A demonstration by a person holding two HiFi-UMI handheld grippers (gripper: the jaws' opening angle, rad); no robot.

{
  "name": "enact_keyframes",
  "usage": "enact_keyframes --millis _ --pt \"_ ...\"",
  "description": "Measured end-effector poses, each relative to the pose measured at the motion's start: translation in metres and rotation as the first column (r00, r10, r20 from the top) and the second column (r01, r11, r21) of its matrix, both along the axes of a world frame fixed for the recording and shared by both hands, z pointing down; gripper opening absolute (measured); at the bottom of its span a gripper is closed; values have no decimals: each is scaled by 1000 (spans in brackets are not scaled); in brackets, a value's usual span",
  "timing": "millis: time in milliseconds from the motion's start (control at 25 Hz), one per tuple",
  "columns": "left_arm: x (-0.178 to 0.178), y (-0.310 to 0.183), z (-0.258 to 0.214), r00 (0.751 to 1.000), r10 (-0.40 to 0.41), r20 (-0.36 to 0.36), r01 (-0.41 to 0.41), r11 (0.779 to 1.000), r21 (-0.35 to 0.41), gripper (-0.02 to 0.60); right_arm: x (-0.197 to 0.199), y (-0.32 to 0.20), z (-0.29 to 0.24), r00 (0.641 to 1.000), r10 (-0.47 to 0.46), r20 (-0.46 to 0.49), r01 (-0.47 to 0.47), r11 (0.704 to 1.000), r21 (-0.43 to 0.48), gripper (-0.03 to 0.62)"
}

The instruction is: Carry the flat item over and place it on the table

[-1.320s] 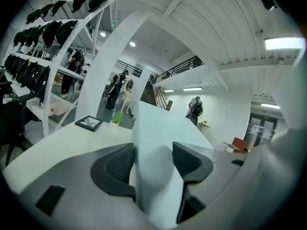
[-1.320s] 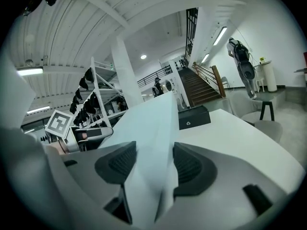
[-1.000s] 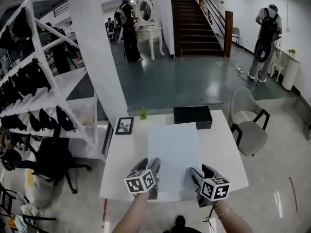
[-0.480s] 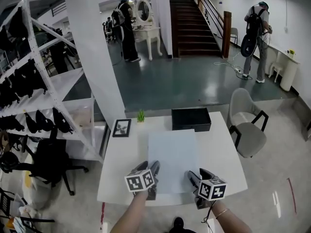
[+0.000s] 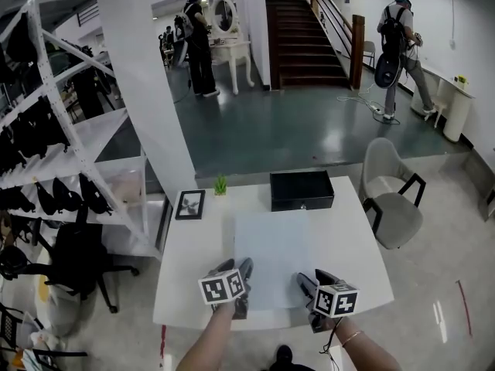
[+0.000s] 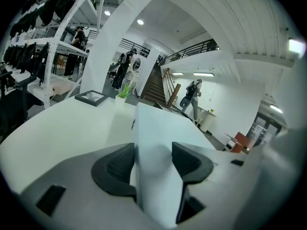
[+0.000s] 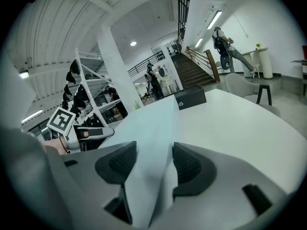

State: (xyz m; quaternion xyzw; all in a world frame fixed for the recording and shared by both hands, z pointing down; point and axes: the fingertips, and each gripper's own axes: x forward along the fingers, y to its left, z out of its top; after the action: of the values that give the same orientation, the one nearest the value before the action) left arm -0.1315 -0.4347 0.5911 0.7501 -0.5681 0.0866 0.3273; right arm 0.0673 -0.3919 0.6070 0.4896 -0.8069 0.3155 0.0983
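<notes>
A pale flat sheet (image 5: 272, 255) lies spread over the white table (image 5: 193, 246), reaching toward its far side. My left gripper (image 5: 244, 278) is shut on the sheet's near left corner; in the left gripper view the sheet (image 6: 153, 143) runs up between the black pads (image 6: 120, 166). My right gripper (image 5: 305, 287) is shut on the near right corner, and the right gripper view shows the sheet (image 7: 148, 128) pinched between its pads (image 7: 188, 166). Whether the sheet touches the tabletop along its whole length I cannot tell.
On the table's far side stand a black box (image 5: 302, 189), a framed picture (image 5: 189, 204) and a small green plant (image 5: 221, 185). A grey chair (image 5: 393, 199) stands at the right. Shelving with dark bags (image 5: 54, 161) lines the left. People stand farther off.
The table has come slightly nearer and lower in view. Both grippers keep their hold on the sheet's near corners. The person at the far right has walked left.
</notes>
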Motion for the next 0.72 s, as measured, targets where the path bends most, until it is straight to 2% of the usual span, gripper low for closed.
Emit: enact_keyframes --millis 720 --pt "-1 -5 16 1000 4 7 -3 996 -89 239 1 -7 12 1000 8 1 -8 998 -60 242"
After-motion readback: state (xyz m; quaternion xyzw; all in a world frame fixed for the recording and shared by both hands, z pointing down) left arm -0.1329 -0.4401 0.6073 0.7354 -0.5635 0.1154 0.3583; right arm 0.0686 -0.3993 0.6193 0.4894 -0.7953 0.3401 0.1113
